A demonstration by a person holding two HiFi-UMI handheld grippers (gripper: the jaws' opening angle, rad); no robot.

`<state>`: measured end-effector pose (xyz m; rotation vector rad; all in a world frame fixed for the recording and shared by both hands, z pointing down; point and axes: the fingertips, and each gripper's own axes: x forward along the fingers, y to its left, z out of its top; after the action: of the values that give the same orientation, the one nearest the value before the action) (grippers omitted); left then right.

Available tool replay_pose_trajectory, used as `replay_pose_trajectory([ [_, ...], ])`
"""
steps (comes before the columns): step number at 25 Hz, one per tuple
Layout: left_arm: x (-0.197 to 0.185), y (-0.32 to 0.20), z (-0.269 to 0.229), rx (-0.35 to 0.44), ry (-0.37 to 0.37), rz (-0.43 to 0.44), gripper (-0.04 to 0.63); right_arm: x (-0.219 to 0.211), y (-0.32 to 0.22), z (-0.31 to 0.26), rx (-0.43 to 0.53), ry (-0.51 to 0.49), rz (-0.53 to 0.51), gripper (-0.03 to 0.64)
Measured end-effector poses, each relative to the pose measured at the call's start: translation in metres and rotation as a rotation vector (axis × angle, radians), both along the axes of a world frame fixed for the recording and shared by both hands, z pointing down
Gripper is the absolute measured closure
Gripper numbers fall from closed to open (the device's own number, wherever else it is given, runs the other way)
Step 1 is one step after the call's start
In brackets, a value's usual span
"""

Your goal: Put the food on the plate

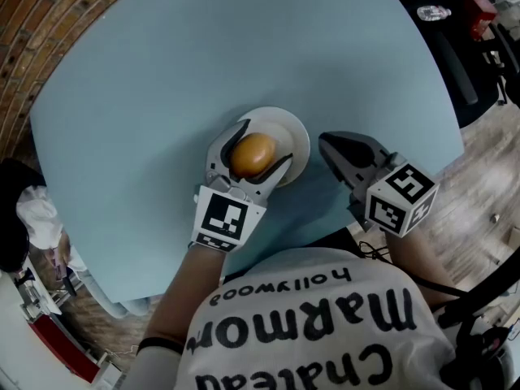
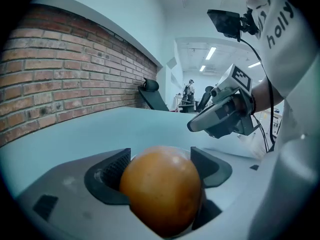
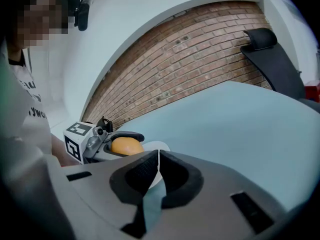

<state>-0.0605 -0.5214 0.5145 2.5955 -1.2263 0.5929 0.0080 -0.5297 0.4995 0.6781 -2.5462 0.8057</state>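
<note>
A round orange-brown piece of food [image 1: 253,154] [image 2: 162,189] lies over the near left part of a small white plate [image 1: 296,132] on the pale blue table [image 1: 162,80]. My left gripper [image 1: 264,140] [image 2: 160,156] stands open and wide around the food, its dark pads beside it and seemingly just off its sides. My right gripper [image 1: 327,141] [image 3: 158,156] hovers just right of the plate, shut with nothing in it. The right gripper view shows the food [image 3: 126,145] and the plate's rim [image 3: 161,146] beyond its closed tips.
The round table's near edge runs just under my hands. A brick wall [image 3: 200,59] curves behind the table. A dark chair [image 3: 272,59] stands at the far side. Clutter and cables [image 1: 479,23] lie on the floor to the right.
</note>
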Motion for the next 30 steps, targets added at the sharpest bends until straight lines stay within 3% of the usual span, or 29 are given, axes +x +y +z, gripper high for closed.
replay_pose_trajectory([
  [9,-0.009,-0.002,0.003,0.009,-0.052,-0.025,0.241,0.0,0.003,-0.002,0.011,0.0,-0.018,0.606],
  [21,-0.019,0.006,-0.016,0.043,-0.062,-0.018,0.239,-0.009,0.015,-0.018,0.036,0.0,-0.021,0.606],
  [30,-0.017,0.018,-0.058,0.148,-0.024,-0.064,0.241,-0.007,0.03,-0.039,0.103,-0.013,-0.049,0.606],
])
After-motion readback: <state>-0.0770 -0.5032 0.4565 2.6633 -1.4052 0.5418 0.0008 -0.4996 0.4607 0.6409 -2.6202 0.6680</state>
